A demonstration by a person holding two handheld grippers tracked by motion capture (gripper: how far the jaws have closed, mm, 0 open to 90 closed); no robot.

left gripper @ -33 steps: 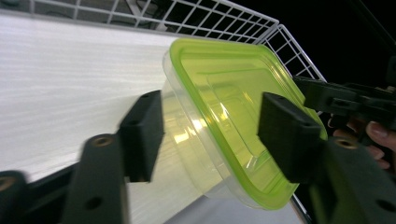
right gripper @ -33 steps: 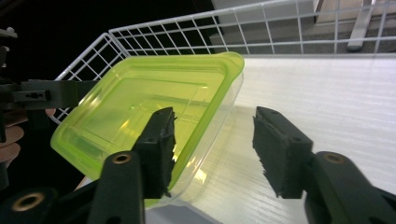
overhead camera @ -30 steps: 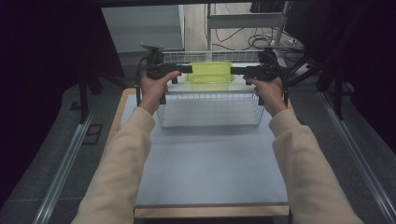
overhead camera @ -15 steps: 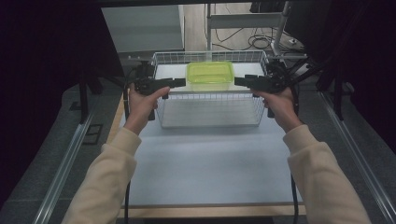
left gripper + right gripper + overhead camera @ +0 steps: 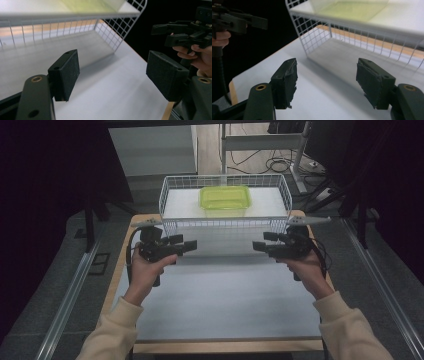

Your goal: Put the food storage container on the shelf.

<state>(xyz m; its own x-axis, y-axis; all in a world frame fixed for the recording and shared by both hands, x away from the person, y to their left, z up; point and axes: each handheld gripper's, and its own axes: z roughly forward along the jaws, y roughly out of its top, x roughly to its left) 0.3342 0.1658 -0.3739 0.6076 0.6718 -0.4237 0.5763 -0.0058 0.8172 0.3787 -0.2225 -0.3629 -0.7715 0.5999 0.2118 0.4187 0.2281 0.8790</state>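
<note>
Dim room, grey floor, cables and a desk leg along the top of the high view. White-topped counter [image 5: 220, 300] with a wooden edge fills the centre and lower frame.

A white wire basket [image 5: 167, 200] stands at the counter's far end, upper centre. A yellow-green lidded container [image 5: 225, 198] lies flat inside it, roughly mid-basket and nearer the far wall.

Left gripper [image 5: 192, 243] is held at centre left, just short of the basket's near wall and pointing inward. Its jaws stand wide apart with nothing between them; the left gripper view shows bare counter in the gap. Right gripper [image 5: 257, 244] mirrors it at centre right, jaws likewise wide apart and empty. The two grippers face each other across a clear strip of counter, neither touching basket nor container.

Judgement: the container looks already set in the basket, and both grippers are clear of it, so this reads as the release or retreat stage. If more work follows, the next move calls for lifting both grippers over the basket rim and closing on the container's short ends evenly.
</note>
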